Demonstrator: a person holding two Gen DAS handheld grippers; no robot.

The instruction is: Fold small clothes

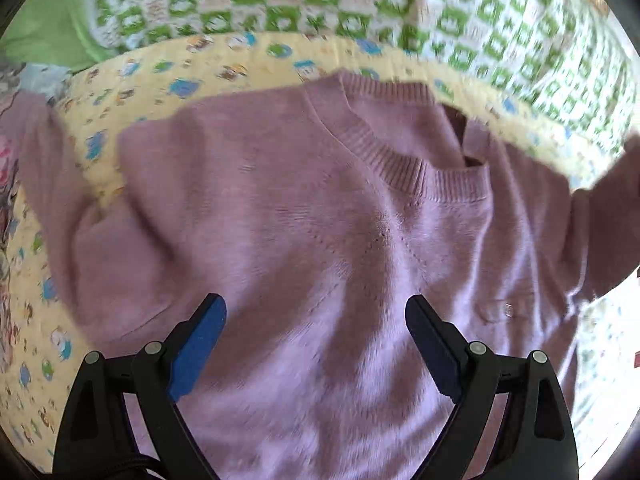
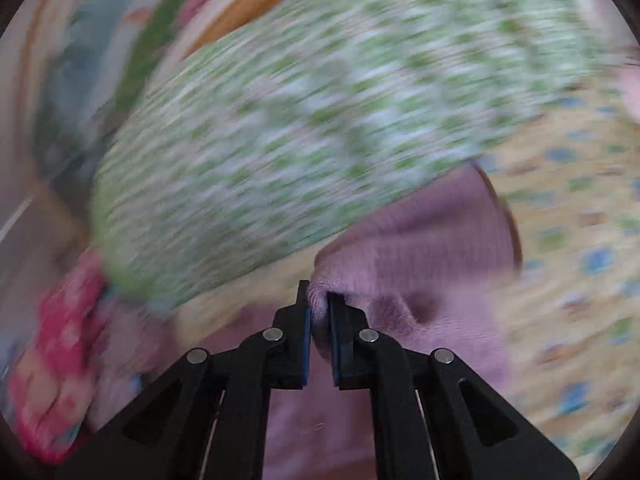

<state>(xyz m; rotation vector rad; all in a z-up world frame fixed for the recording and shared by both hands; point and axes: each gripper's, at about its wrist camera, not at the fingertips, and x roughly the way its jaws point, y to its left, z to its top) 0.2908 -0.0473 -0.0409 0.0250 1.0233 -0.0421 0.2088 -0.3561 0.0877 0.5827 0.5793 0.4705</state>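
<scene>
A small mauve knitted sweater [image 1: 304, 216] lies spread on a yellow patterned sheet [image 1: 132, 80], its ribbed neckline toward the far side and a sleeve reaching out to each side. My left gripper [image 1: 316, 308] hangs over the sweater's chest, jaws wide open, nothing between the blue pads. In the right wrist view, the right gripper [image 2: 319, 294] is shut on a bunched fold of the sweater [image 2: 420, 236]; knit fabric is pinched between its pads. That view is heavily blurred.
A green-and-white checked blanket [image 1: 400, 4] lies bunched beyond the sweater and fills the upper right wrist view [image 2: 304, 120]. A red-and-pink patterned cloth [image 2: 60, 352] sits at the left of that view. A green cloth [image 1: 48, 24] lies at the far left.
</scene>
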